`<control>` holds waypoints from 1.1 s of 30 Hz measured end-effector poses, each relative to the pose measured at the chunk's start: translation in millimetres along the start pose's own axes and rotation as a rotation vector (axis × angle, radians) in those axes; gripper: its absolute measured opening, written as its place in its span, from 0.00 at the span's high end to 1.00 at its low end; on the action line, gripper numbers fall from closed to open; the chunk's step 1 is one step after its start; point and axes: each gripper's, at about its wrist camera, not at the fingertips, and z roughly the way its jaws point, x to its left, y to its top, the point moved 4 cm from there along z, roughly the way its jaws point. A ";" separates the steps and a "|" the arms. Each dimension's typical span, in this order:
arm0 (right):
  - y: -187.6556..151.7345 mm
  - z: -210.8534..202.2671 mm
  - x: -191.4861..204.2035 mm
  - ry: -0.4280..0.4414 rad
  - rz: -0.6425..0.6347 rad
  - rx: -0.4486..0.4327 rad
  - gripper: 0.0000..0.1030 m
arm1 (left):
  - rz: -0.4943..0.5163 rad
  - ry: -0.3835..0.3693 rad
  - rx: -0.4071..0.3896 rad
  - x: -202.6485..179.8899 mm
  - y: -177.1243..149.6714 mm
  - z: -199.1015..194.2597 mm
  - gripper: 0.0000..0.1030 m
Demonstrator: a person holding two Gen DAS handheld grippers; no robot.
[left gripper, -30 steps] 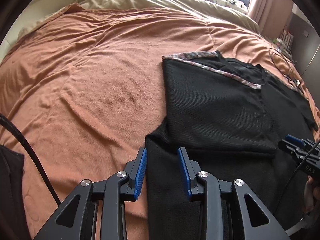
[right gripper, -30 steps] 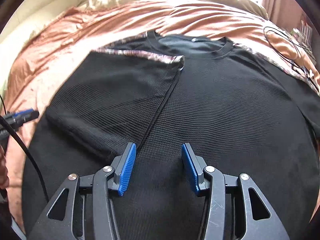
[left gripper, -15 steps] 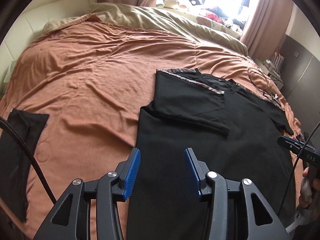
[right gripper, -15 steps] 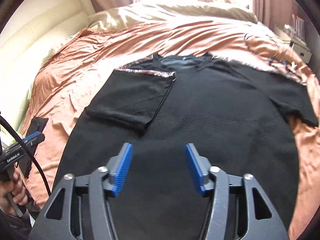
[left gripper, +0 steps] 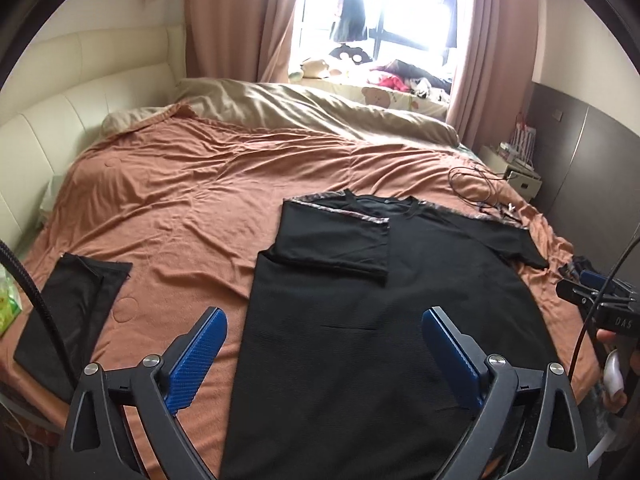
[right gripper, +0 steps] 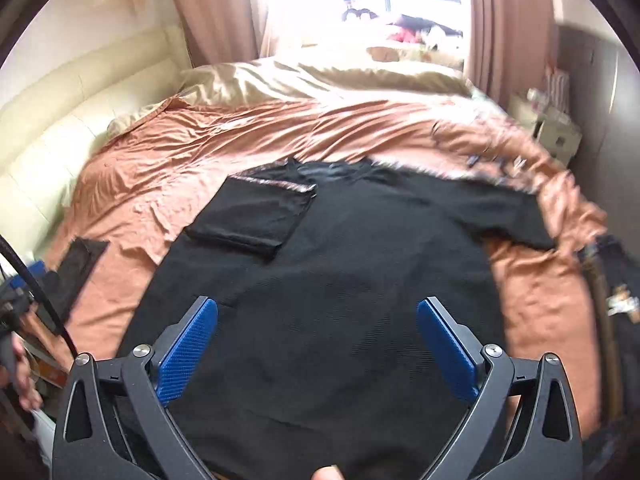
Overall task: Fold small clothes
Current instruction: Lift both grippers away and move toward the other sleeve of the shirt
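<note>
Both the left gripper (left gripper: 322, 354) and right gripper (right gripper: 318, 346) hang opening and empty above the limp, light black knit T-shirt (left gripper: 384, 312), probably best pinched at its unfolded sleeve (left gripper: 516, 246).

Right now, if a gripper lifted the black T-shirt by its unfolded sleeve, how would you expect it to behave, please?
The black T-shirt would probably droop, since its folded sleeve lies limp and flat. It looks light. Dragging it may bunch the already wrinkled orange blanket.
</note>
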 end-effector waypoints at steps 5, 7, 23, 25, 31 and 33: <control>-19.9 -41.0 -15.4 0.007 0.042 -0.025 0.03 | 0.046 -0.031 -0.015 -29.7 -7.2 -30.4 0.04; -25.7 -49.7 -24.6 -0.002 0.072 -0.020 0.03 | 0.081 -0.037 -0.028 -41.7 -10.0 -42.0 0.04; -46.3 -120.6 -59.3 -0.130 0.201 -0.134 0.03 | 0.173 -0.144 -0.059 -105.2 -22.9 -75.6 0.03; -50.0 -120.7 -64.4 -0.129 0.200 -0.149 0.03 | 0.163 -0.165 -0.050 -112.0 -22.1 -74.7 0.03; -58.9 -102.4 -79.9 -0.155 0.209 -0.144 0.03 | 0.169 -0.183 -0.038 -130.9 -12.1 -54.6 0.03; -60.0 -92.4 -82.8 -0.171 0.207 -0.148 0.03 | 0.180 -0.187 -0.038 -139.0 -10.2 -47.2 0.03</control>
